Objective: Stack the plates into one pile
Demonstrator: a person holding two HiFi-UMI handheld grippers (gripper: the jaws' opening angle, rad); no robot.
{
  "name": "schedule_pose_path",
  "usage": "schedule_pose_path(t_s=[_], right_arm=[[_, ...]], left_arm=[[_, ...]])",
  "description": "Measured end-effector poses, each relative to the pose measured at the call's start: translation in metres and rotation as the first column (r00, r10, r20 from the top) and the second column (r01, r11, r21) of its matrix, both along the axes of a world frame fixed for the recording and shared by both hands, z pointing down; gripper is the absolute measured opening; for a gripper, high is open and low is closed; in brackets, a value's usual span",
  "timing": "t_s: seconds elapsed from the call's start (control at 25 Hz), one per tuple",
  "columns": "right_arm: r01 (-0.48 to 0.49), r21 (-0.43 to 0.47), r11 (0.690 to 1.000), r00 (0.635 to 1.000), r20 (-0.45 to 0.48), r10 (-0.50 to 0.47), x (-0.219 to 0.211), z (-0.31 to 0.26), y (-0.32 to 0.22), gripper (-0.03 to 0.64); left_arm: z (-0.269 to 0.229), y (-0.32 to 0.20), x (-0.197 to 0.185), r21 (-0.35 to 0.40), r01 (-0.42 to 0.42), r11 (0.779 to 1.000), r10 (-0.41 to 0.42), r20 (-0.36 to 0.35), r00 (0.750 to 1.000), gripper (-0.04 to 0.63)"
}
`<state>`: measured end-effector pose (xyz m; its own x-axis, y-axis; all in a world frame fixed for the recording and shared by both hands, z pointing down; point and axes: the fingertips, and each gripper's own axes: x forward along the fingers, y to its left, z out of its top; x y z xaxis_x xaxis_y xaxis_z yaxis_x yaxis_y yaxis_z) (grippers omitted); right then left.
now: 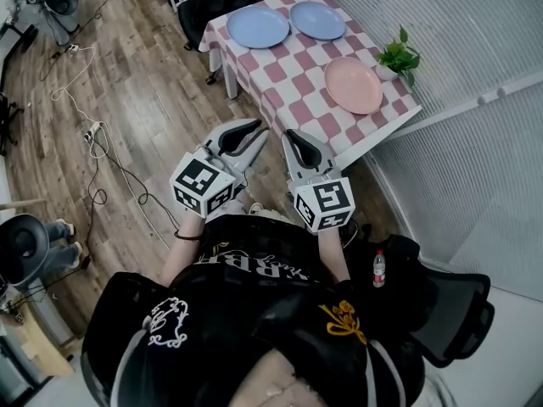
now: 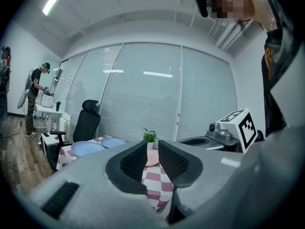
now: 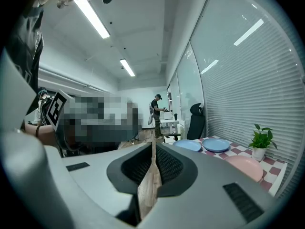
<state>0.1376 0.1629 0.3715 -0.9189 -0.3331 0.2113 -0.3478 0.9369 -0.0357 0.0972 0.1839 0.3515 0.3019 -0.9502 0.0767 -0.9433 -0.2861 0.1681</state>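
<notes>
Two blue plates [image 1: 257, 26] [image 1: 317, 19] lie side by side at the far end of a table with a pink-checked cloth [image 1: 293, 79]. A pink plate [image 1: 353, 85] lies apart from them at the near right, beside a small potted plant [image 1: 397, 58]. My left gripper [image 1: 253, 134] and right gripper [image 1: 291, 136] hang side by side over the floor, short of the table's near corner. Both are shut with nothing between the jaws. The left gripper view shows its gripper [image 2: 152, 147] facing the pink plate [image 2: 151, 159]. In its own view the right gripper [image 3: 153, 147] aims left of the plates [image 3: 188, 145].
A black office chair [image 1: 221, 2] stands at the table's far side. Cables [image 1: 93, 134] trail over the wooden floor at the left. A water bottle [image 1: 379, 268] and another black chair [image 1: 450, 312] are at my right. Blinds [image 1: 475, 41] close off the right side. A person [image 2: 35, 97] stands far off.
</notes>
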Motion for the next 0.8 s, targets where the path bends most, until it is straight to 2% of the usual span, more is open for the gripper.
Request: schedule_pose_path(t_s=[0.28, 0.52, 0.8], right_arm=[[0.030, -0.049, 0.998, 1.000, 0.010, -0.029, 0.008, 0.014, -0.007, 0.031], [0.062, -0.075, 0.995, 0.998, 0.020, -0.061, -0.004, 0.020, -0.009, 0.031], [0.054, -0.103, 0.993, 0.998, 0.023, -0.052, -0.041, 0.030, -0.029, 0.031]], left_arm=[[0.010, -0.010, 0.013, -0.043, 0.004, 0.999, -0.002, 0.030, 1.000, 0.083], [0.025, -0.014, -0.003, -0.101, 0.042, 0.994, -0.038, 0.046, 0.998, 0.083], [0.040, -0.031, -0.035, -0.143, 0.018, 0.989, -0.006, 0.089, 0.996, 0.084]])
